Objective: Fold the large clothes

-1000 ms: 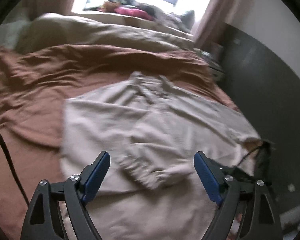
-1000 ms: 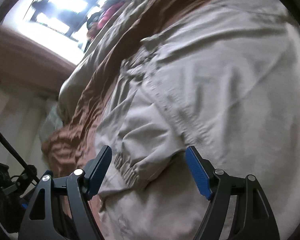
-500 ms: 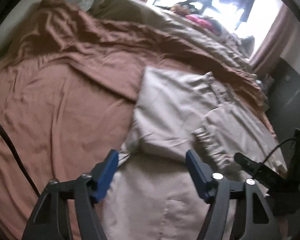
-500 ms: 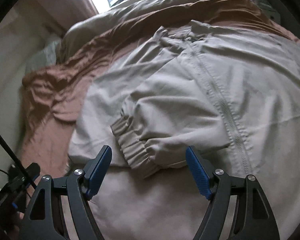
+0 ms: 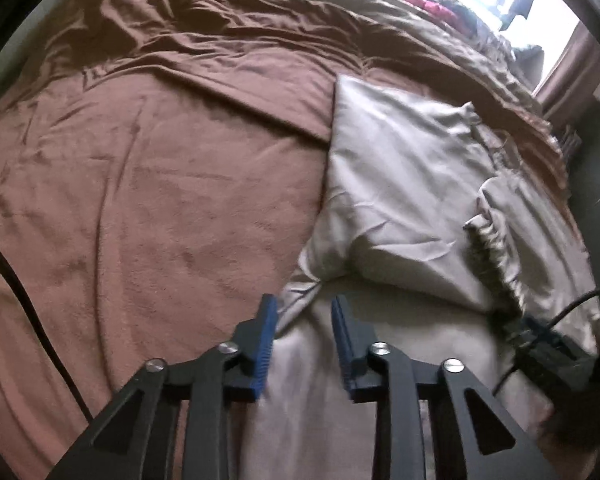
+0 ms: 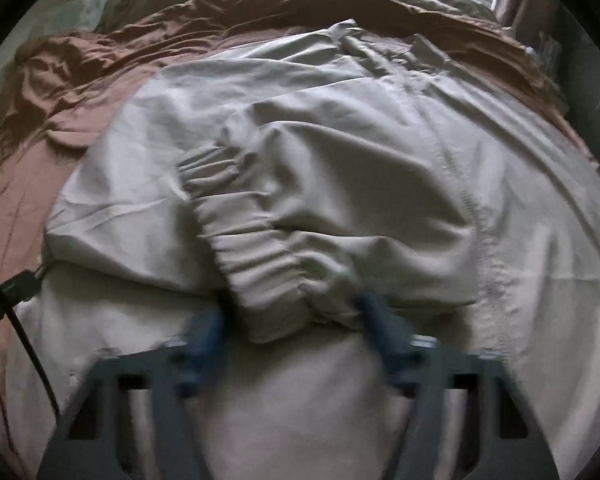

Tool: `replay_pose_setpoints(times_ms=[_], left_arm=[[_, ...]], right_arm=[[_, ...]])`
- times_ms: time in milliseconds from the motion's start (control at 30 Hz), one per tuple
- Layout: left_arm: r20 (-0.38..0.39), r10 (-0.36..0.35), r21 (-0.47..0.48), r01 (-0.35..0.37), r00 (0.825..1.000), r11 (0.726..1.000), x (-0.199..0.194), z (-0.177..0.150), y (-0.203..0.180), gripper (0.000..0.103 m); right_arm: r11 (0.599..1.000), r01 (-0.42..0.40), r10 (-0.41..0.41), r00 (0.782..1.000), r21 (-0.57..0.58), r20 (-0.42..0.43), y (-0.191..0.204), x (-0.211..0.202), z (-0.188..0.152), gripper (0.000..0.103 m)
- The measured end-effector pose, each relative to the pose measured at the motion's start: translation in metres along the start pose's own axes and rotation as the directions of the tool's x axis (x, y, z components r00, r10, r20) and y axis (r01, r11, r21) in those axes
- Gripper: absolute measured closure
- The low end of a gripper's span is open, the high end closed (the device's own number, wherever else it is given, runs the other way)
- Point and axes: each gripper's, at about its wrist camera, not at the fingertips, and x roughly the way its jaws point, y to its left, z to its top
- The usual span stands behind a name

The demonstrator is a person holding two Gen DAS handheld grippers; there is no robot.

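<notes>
A beige jacket (image 5: 400, 184) lies on a brown bed cover (image 5: 160, 168), with one sleeve folded across its front. My left gripper (image 5: 304, 320) is low at the jacket's left edge, its blue pads (image 5: 266, 332) narrowed around a fold of fabric, still a little apart. In the right wrist view the jacket (image 6: 380, 160) fills the frame. My right gripper (image 6: 292, 320) is open, blurred, its jaws either side of the elastic sleeve cuff (image 6: 252, 240), which lies between them.
A beige duvet (image 5: 340, 4) and clothes (image 5: 424, 4) pile up at the bed's far end by a bright window. A dark wall (image 5: 596, 152) runs along the right. A black cable (image 5: 28, 292) crosses the cover at left.
My left gripper has moved down and left to the jacket's edge and its jaws have narrowed. My right gripper has advanced until the cuff lies between its jaws.
</notes>
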Motion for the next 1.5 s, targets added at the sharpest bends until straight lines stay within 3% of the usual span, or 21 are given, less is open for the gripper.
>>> replay_pose_setpoints(times_ms=[167, 533, 700, 833, 900, 967, 1000, 1133, 1233, 1300, 1333, 1367, 1500], left_arm=[[0.008, -0.002, -0.014, 0.002, 1.0, 1.0, -0.004, 0.002, 0.007, 0.078], [0.022, -0.02, -0.012, 0.021, 1.0, 1.0, -0.017, 0.002, 0.005, 0.078], [0.032, -0.006, 0.003, 0.006, 0.999, 1.0, -0.024, 0.002, 0.001, 0.078], [0.048, 0.004, 0.01, -0.004, 0.999, 1.0, -0.032, 0.003, -0.004, 0.078], [0.056, 0.001, 0.008, -0.001, 0.998, 1.0, -0.034, 0.004, -0.006, 0.078], [0.059, -0.001, 0.008, 0.001, 0.998, 1.0, -0.036, 0.004, -0.009, 0.078], [0.059, -0.001, 0.01, 0.001, 0.998, 1.0, -0.036, 0.004, -0.011, 0.077], [0.051, 0.002, 0.031, -0.004, 0.999, 1.0, -0.033, 0.001, -0.02, 0.077], [0.057, 0.014, 0.046, -0.017, 0.998, 0.999, -0.033, 0.001, -0.025, 0.077], [0.061, 0.014, 0.049, -0.017, 0.998, 0.999, -0.03, 0.003, -0.028, 0.077], [0.062, 0.015, 0.05, -0.018, 0.998, 0.999, -0.028, 0.003, -0.029, 0.077], [0.062, 0.016, 0.052, -0.019, 0.998, 0.998, -0.025, 0.003, -0.03, 0.077], [0.047, 0.064, 0.097, -0.069, 0.997, 0.993, -0.001, 0.007, -0.037, 0.077]], right_arm=[[0.991, -0.077, 0.074, 0.997, 0.111, 0.027, -0.025, -0.014, 0.006, 0.085], [0.945, -0.173, 0.117, 0.971, 0.279, 0.207, -0.149, -0.065, 0.002, 0.093], [0.87, -0.139, 0.038, 0.975, 0.473, 0.217, -0.211, -0.063, -0.021, 0.092], [0.76, -0.225, 0.057, 0.958, 0.61, 0.282, -0.249, -0.062, -0.046, 0.091], [0.724, -0.254, 0.065, 0.951, 0.641, 0.303, -0.257, -0.063, -0.058, 0.079], [0.7, -0.299, 0.1, 0.94, 0.648, 0.325, -0.26, -0.062, -0.066, 0.021], [0.691, -0.325, 0.119, 0.932, 0.645, 0.342, -0.261, -0.062, -0.07, 0.015], [0.662, -0.371, 0.194, 0.924, 0.652, 0.328, -0.266, -0.049, -0.08, 0.015], [0.645, -0.417, 0.248, 0.907, 0.64, 0.341, -0.271, -0.037, -0.076, 0.015], [0.645, -0.414, 0.27, 0.91, 0.643, 0.315, -0.27, -0.026, -0.069, 0.029], [0.648, -0.412, 0.288, 0.911, 0.641, 0.295, -0.268, -0.018, -0.065, 0.057], [0.657, -0.403, 0.304, 0.915, 0.637, 0.266, -0.267, -0.011, -0.059, 0.074], [0.691, -0.342, 0.294, 0.938, 0.636, 0.185, -0.266, 0.018, -0.043, 0.089]])
